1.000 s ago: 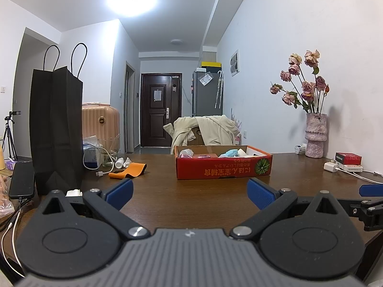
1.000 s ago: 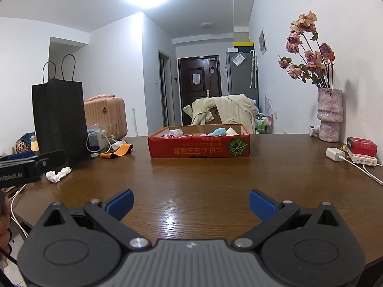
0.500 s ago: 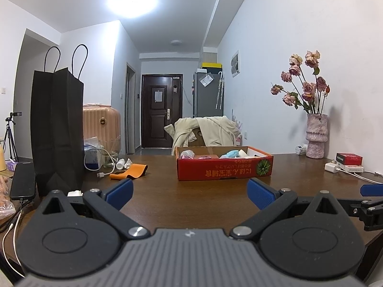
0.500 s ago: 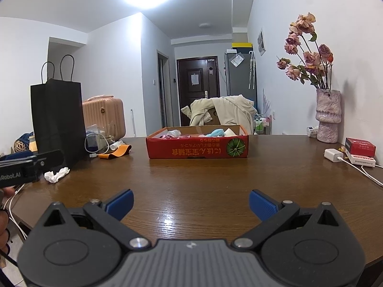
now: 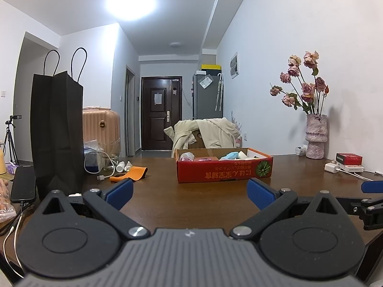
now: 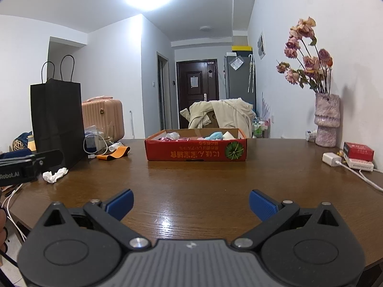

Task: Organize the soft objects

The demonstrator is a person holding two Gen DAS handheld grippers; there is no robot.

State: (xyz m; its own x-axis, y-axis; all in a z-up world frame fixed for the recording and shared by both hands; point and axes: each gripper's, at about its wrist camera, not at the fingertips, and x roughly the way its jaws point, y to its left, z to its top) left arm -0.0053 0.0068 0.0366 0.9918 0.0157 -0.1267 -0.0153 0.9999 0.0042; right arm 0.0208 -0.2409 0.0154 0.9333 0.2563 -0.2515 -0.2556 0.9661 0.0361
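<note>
Both wrist views. The red cardboard box [image 6: 195,147] holding the soft items [image 6: 216,135] sits at the far middle of the wooden table [image 6: 191,191], its long axis running left to right, straight ahead of both grippers and well apart from them. The left gripper [image 5: 190,195] and the right gripper [image 6: 191,201] hover with jaws spread wide, holding nothing. A crumpled white tissue [image 6: 55,175] lies near left, closer to the left gripper, judged the nearer reach.

Red box [image 5: 223,169] beyond spread, empty left gripper [image 5: 190,195]
</note>
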